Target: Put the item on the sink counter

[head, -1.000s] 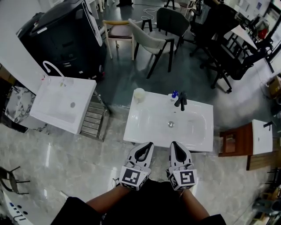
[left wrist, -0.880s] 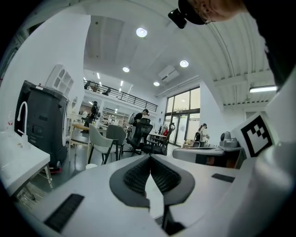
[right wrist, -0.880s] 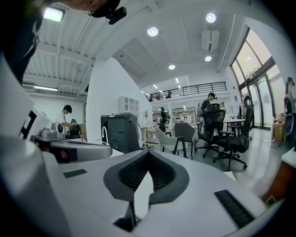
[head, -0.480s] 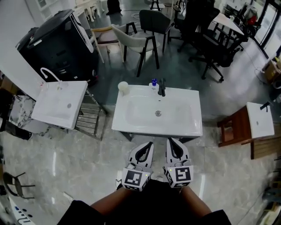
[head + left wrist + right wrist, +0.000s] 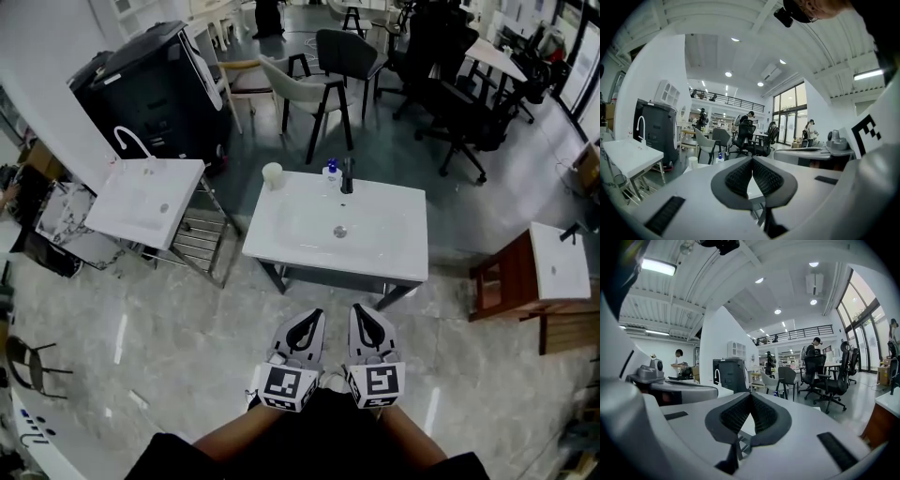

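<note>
A pale cup [image 5: 272,173] stands on the white sink surface [image 5: 394,253], left of the black faucet [image 5: 347,175]; a blue-capped bottle [image 5: 330,170] stands just beside the faucet. Well short of the faucet, the left tool [image 5: 315,315] and right tool [image 5: 359,310] are clamped shut, empty.

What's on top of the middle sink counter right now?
A white cup stands at the back left corner of the sink counter; a blue-capped bottle sits beside the black faucet at the back edge. The basin shows only its drain. Beneath the counter is hidden.
</note>
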Tool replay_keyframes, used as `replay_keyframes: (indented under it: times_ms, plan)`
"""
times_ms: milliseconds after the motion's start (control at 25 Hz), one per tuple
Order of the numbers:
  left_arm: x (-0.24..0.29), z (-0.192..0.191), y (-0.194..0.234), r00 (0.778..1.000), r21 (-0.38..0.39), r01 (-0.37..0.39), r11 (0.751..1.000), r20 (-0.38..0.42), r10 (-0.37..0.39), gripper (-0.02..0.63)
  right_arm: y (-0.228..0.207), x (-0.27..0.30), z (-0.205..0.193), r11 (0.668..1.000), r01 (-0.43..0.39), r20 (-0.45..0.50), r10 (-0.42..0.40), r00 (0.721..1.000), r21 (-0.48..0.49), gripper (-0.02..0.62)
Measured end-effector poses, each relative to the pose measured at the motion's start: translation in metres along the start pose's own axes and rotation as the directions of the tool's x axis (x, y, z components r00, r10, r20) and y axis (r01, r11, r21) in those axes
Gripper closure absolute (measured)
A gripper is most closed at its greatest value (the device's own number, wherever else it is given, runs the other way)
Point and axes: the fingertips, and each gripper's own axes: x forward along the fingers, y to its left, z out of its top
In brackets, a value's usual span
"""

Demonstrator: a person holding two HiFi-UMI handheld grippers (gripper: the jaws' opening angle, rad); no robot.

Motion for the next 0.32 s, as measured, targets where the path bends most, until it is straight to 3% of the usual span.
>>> replay_keyframes:
  times_ms: [320]
  plan:
    - [-0.023, -0.016, -0.035, 1.0, 0.004, 0.001, 1.0, -0.002, -0.001, 0.591, 0.014, -0.045, -0.023, 1.0, -0.02, 0.003, 0.02, 1.0, -0.001, 0.566]
